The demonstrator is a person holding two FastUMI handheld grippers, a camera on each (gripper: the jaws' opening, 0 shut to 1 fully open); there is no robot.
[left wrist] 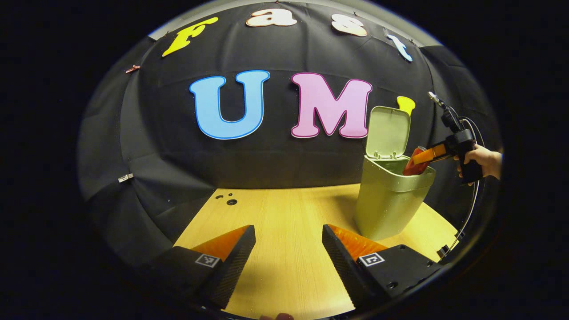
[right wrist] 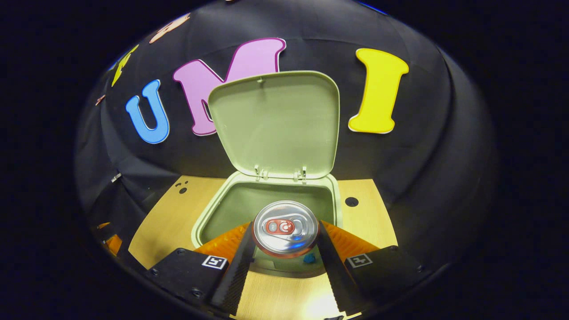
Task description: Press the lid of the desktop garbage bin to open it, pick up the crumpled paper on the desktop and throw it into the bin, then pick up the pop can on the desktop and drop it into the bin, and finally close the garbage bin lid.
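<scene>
Right gripper fingers clamp the can over the bin (contents unclear); left gripper wide.

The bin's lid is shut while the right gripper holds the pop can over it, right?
Not quite. The lid stands open, hinged upright behind the bin's mouth, as the right gripper view shows. The right gripper does hold the pop can over the bin.

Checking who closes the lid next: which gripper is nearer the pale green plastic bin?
Right. The right gripper holds the can over the bin; the left gripper sits apart, open.
</scene>
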